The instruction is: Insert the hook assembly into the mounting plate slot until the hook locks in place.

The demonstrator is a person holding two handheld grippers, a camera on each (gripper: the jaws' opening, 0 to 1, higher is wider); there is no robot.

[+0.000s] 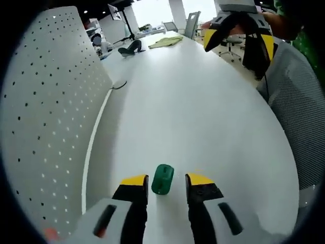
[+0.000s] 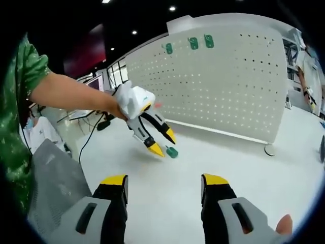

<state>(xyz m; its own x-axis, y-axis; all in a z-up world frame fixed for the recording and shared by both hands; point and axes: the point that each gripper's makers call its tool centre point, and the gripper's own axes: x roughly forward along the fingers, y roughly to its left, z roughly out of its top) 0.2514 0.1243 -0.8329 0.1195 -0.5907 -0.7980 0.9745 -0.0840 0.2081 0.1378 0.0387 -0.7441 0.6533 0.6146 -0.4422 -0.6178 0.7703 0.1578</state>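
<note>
Left gripper view: my left hand-held gripper point(image 1: 166, 184) has its yellow-tipped jaws spread apart, gripping nothing. The green hook assembly point(image 1: 163, 179) lies on the white counter point(image 1: 203, 112) in the gap between the tips; whether either tip touches it I cannot tell. To the left stands the white perforated mounting plate point(image 1: 51, 117), upright on the counter. Farther off, my right hand-held gripper point(image 1: 238, 38) hangs above the counter's far right edge, with a green cloth point(image 1: 166, 41) on the counter beyond.

Right gripper view: my right hand-held gripper point(image 2: 164, 184) is wide open and empty above the counter. Ahead, the left one points down at the hook assembly. Behind stands the mounting plate, carrying three green hooks point(image 2: 193, 43) near its top edge.
</note>
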